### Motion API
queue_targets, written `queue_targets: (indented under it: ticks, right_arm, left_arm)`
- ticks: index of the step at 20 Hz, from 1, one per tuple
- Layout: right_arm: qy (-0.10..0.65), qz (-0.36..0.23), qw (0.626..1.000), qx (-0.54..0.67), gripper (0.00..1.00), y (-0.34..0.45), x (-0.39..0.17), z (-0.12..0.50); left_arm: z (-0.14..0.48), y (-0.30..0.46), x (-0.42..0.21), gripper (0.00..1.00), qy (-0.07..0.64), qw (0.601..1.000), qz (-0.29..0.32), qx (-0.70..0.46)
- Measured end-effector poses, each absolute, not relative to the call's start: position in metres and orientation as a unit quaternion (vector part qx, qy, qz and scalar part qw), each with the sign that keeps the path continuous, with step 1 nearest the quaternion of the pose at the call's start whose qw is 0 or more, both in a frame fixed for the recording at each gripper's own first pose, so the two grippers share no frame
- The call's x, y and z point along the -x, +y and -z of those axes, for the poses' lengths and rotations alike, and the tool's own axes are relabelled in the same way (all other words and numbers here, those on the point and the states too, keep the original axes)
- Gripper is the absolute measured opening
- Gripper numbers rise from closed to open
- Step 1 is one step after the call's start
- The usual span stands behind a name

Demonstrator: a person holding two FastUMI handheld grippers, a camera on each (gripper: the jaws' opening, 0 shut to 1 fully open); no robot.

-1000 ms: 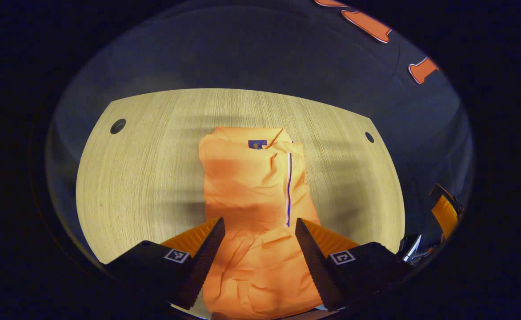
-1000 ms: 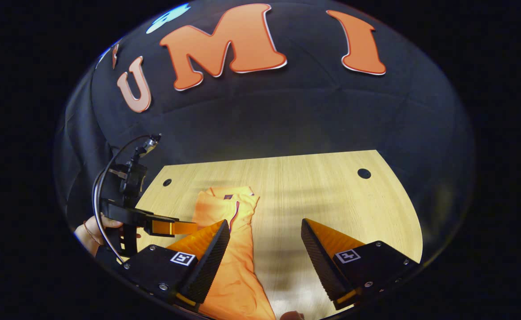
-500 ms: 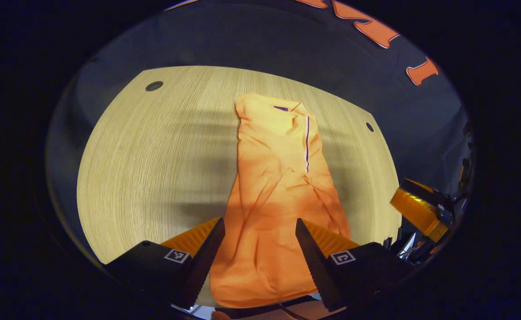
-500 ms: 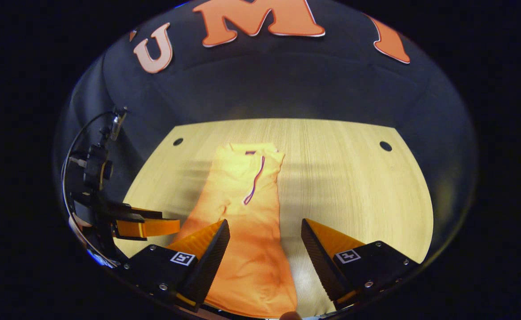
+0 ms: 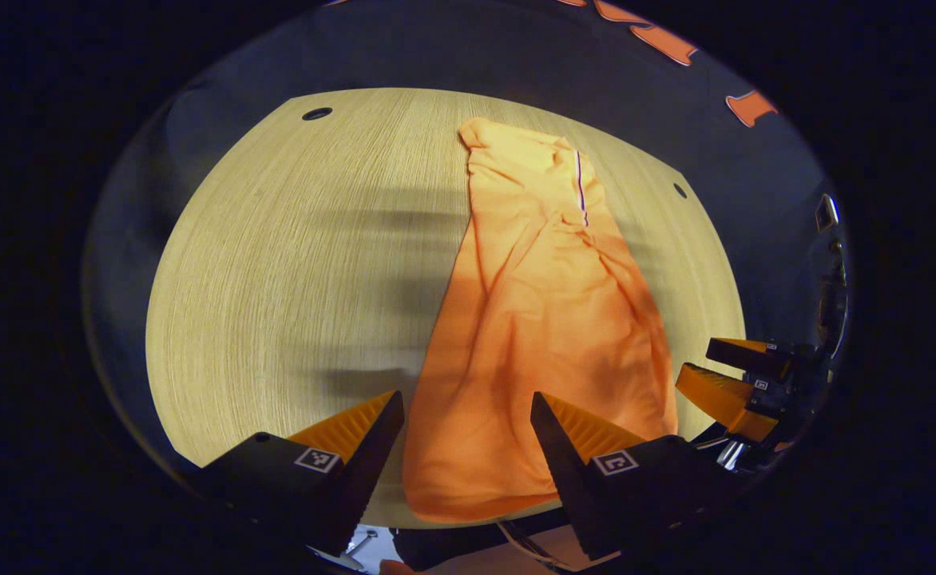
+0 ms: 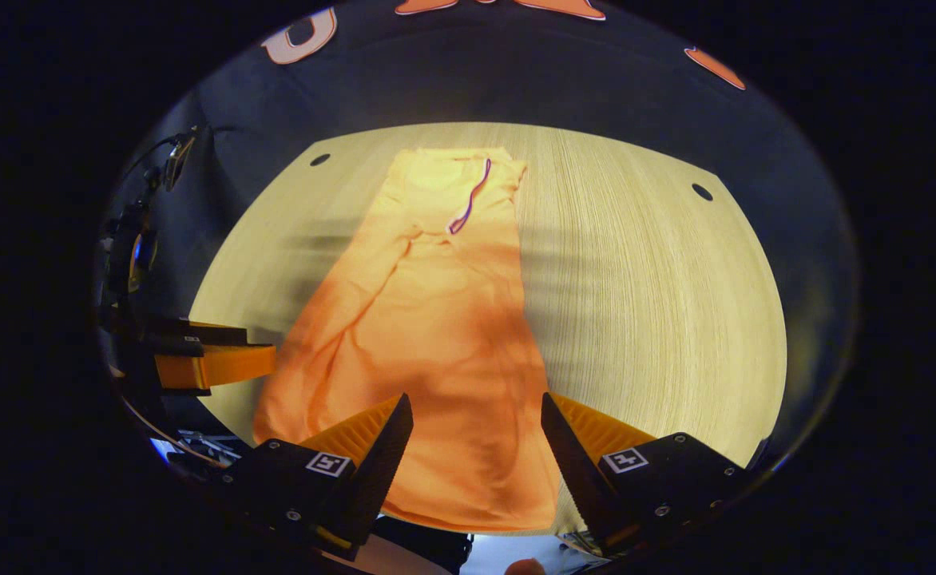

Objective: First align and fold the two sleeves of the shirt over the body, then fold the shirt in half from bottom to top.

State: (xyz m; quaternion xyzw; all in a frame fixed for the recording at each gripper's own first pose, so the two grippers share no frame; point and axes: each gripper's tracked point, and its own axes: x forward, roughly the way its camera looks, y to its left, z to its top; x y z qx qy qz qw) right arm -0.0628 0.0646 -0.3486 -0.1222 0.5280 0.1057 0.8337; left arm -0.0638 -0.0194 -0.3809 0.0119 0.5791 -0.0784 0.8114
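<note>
Wood-grain bench (image 5: 276, 263) carries your work. Your left gripper (image 5: 468, 435) and right gripper (image 6: 476, 439) both hang spread, pinching nothing, above the near edge. Beneath them the shirt (image 5: 544, 319), sleeves folded in, runs from the near edge toward the far edge.

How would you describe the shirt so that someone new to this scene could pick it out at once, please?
Start at the pale wooden table before the black cloth wall. The shirt lies lengthwise on it, collar at the far end, hem at the near edge. It is the one bright orange cloth there, with a thin purple-and-white stripe near the collar.
</note>
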Motion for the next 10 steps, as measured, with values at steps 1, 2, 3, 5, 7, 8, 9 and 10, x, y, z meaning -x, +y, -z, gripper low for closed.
queue_targets:
  ticks: [1,2,3,5,7,8,9,10]
  right_arm:
    - [0.537,-0.103,0.828,0.125,0.99,0.062,0.072,0.353]
    - [0.544,-0.099,0.823,0.132,0.99,0.056,0.080,0.359]
    - [0.551,-0.096,0.817,0.140,0.99,0.051,0.088,0.362]
    - [0.566,-0.090,0.804,0.160,0.99,0.039,0.104,0.369]
    - [0.579,-0.084,0.795,0.160,0.99,0.033,0.112,0.378]
    - [0.586,-0.080,0.791,0.156,0.99,0.029,0.120,0.382]
    - [0.594,-0.076,0.786,0.151,0.99,0.027,0.130,0.385]
    - [0.604,-0.072,0.780,0.146,0.99,0.023,0.139,0.388]
  left_arm:
    - [0.387,-0.021,0.075,0.99,0.586,0.806,0.079,-0.014]
    - [0.393,-0.023,0.086,0.98,0.596,0.799,0.079,-0.013]
    - [0.398,-0.026,0.095,0.99,0.601,0.796,0.079,-0.014]
    - [0.407,-0.027,0.113,0.99,0.613,0.786,0.078,-0.024]
    - [0.416,-0.022,0.125,0.98,0.624,0.777,0.070,-0.041]
    - [0.419,-0.020,0.133,0.99,0.628,0.774,0.066,-0.048]
    - [0.422,-0.020,0.140,0.99,0.634,0.769,0.065,-0.050]
    - [0.425,-0.022,0.148,0.99,0.640,0.764,0.065,-0.050]
